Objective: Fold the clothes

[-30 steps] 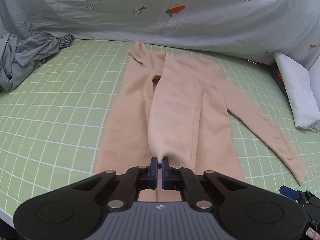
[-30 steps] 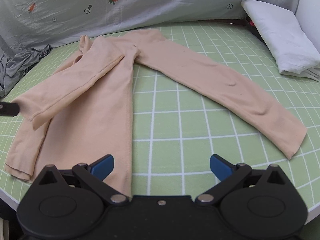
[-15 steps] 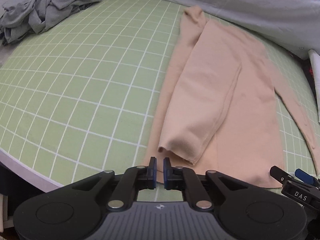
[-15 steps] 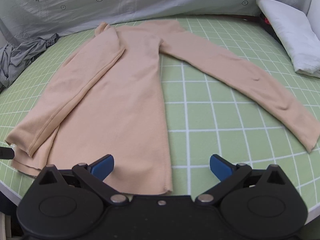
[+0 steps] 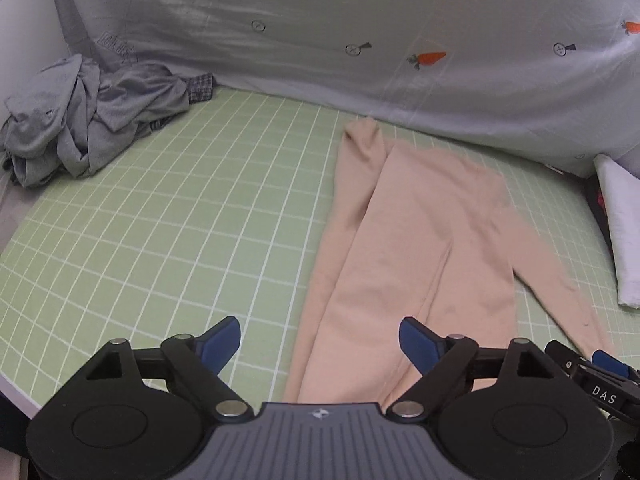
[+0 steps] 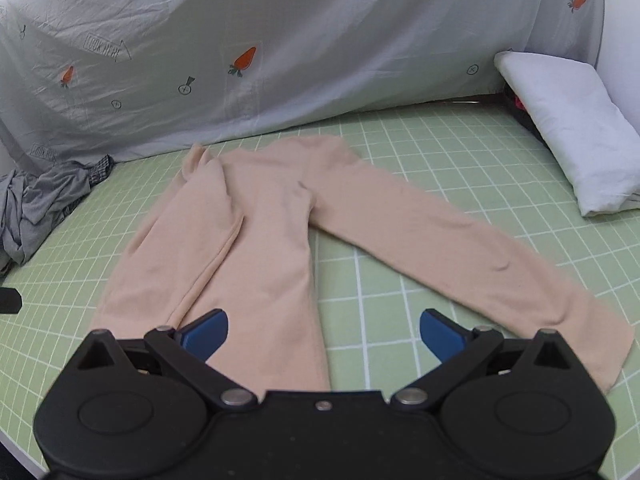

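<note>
Left wrist view: the left gripper [image 5: 320,338] has just let go of the peach top's [image 5: 420,240] sleeve cuff; its jaws are opening, nothing between them. That sleeve now lies folded over the body toward 12 o'clock. The right gripper [image 6: 324,330] hangs apart and empty; the other sleeve [image 6: 472,248], at 3 o'clock, is likely next.

We list the beige top [image 5: 404,248]: its lower hem hidden behind the left gripper [image 5: 320,342] body. Right gripper [image 5: 600,372]: in the left view only a corner shows, cut by the edge. Grey clothes pile [image 6: 36,208]: cropped at the left border. White pillow [image 5: 622,224]: partly outside the picture.
</note>
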{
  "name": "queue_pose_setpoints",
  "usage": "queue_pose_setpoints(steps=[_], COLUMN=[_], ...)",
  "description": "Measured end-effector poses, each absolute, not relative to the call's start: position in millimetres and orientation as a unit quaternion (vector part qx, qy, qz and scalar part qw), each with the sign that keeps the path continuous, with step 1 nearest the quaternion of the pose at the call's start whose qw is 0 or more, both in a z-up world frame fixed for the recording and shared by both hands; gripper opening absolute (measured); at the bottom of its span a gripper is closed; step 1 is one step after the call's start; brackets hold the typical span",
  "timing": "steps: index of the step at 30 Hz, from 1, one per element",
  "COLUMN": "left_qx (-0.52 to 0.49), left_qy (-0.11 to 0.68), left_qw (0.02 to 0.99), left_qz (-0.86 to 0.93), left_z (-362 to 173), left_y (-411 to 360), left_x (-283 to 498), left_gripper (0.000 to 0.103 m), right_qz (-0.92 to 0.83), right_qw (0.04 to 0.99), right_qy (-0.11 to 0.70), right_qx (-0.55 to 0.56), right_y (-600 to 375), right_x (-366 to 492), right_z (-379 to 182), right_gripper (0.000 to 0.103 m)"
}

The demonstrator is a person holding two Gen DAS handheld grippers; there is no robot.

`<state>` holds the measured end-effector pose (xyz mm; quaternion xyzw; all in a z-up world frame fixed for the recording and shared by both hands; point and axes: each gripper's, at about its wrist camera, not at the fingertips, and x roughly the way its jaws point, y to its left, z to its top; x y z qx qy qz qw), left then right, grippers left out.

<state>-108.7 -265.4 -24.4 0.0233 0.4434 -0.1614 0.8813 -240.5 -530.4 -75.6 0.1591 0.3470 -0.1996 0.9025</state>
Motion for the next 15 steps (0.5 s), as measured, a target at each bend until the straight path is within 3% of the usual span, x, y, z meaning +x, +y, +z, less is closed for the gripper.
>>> queue_pose_setpoints(steps=[15], left_qx=[0.084], left_qy=[0.448], left_qw=[0.872], left_qz=[-0.18], left_z=[-27], left_y=[-332], left_x=[-113], left_gripper=[0.096], right_qz=[-0.344], right_qw=[0.821], right_qy=[0.383], right_qx=[0.246], right_y=[-631], right_x=[-283], right_z=[-124], right_gripper=[0.103])
